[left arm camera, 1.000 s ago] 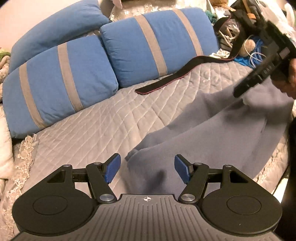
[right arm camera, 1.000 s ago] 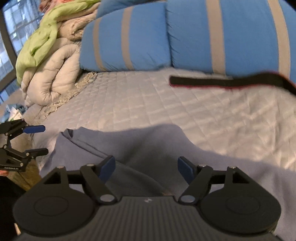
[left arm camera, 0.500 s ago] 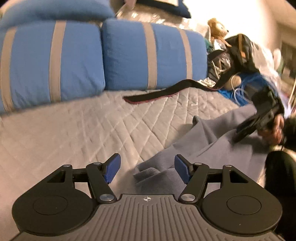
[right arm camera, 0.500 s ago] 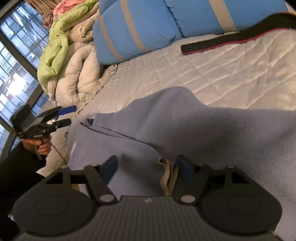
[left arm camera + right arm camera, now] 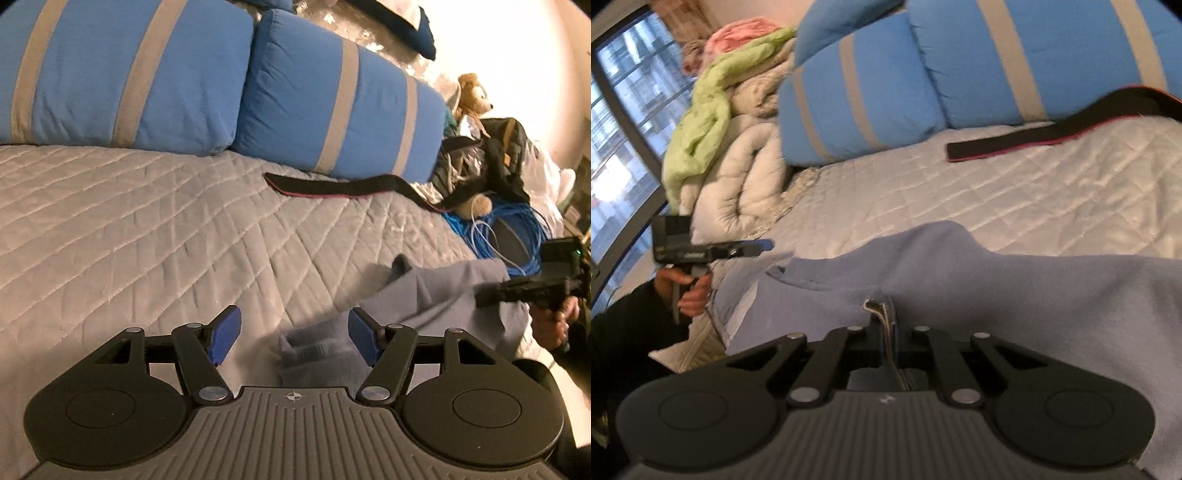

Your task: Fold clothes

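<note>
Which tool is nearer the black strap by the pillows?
Cannot say for certain; neither is close. The left tool is open over the blue garment's bunched end; the right tool is shut on the garment's edge. The black strap lies across bare quilt from both.

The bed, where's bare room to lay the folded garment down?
Free: the grey quilted bedspread between the blue striped pillows, the black strap and the blue-grey fleece garment. Crowded: the blue cable coil corner.

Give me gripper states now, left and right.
Left gripper: open, holding nothing, the blue garment just ahead.
Right gripper: shut on the blue garment's edge.
</note>
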